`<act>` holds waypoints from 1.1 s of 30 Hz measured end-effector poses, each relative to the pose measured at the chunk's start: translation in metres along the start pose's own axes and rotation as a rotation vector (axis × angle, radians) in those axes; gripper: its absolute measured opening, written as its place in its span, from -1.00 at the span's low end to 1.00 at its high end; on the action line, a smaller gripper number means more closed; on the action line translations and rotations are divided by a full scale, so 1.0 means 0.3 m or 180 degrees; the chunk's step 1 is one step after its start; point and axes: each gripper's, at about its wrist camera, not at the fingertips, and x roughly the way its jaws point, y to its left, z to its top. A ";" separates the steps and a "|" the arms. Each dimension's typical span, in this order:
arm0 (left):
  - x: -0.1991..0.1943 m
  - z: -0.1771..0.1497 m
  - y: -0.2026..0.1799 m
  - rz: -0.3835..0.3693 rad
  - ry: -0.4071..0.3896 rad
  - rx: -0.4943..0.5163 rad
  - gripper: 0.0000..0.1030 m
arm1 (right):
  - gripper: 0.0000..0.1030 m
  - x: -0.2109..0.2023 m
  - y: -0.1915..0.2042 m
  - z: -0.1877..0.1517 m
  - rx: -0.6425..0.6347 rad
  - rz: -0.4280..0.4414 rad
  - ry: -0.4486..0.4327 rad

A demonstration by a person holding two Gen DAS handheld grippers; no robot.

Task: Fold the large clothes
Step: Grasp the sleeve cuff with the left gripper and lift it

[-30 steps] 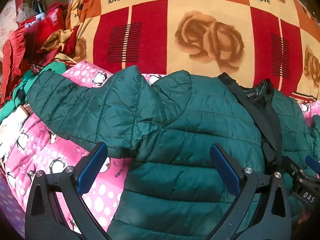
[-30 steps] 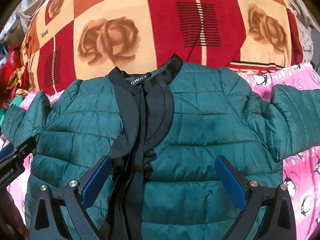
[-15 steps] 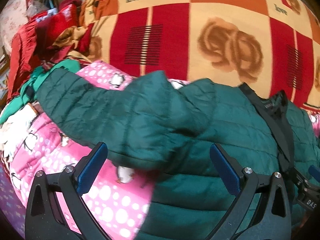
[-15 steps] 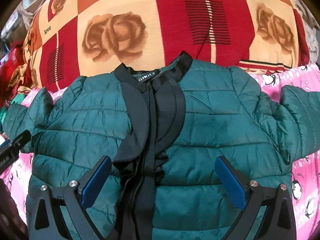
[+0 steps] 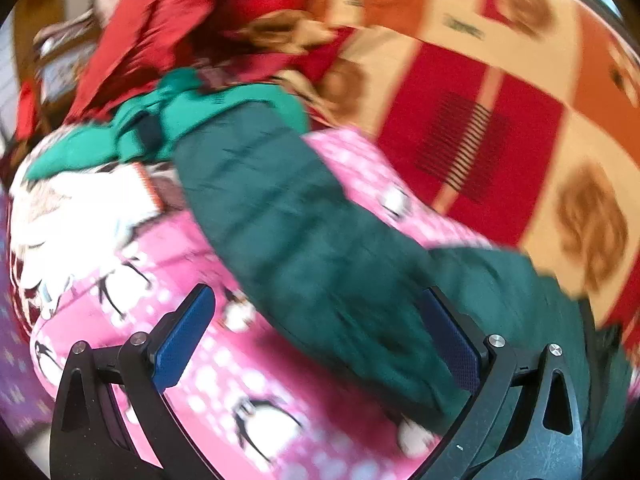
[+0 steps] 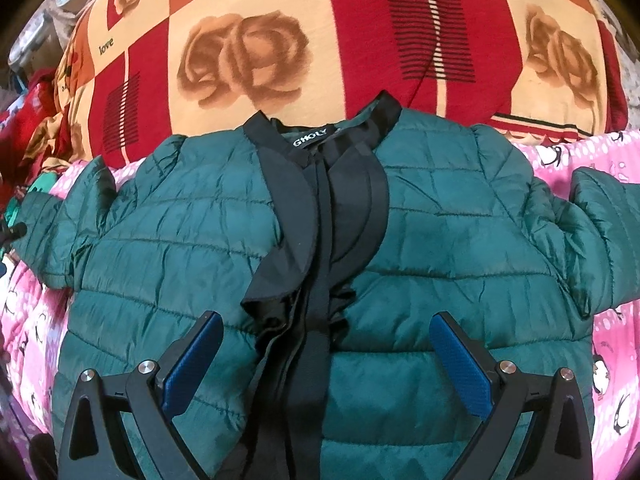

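A dark green quilted jacket (image 6: 420, 248) with a black collar and front band lies face up on a pink penguin-print sheet (image 6: 608, 344). Both sleeves are spread out to the sides. My right gripper (image 6: 326, 360) is open and empty above the jacket's lower front. In the blurred left wrist view the jacket's left sleeve (image 5: 288, 232) runs diagonally from upper left to lower right. My left gripper (image 5: 320, 340) is open and empty, its fingers either side of the sleeve's upper part, near the shoulder.
A red, orange and cream rose-print blanket (image 6: 320, 40) lies behind the jacket. A heap of red and bright green clothes (image 5: 192, 92) sits at the sleeve's far end. A white patterned cloth (image 5: 72, 216) lies left of the sleeve.
My left gripper has swung left along the sleeve, away from the jacket's body. My right gripper has drawn slightly closer to the jacket. Both stay open.
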 end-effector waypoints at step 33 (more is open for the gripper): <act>0.093 0.215 0.181 -0.0262 -0.0303 -0.0235 -0.83 | 0.99 0.014 0.028 -0.028 -0.0079 0.0098 0.0186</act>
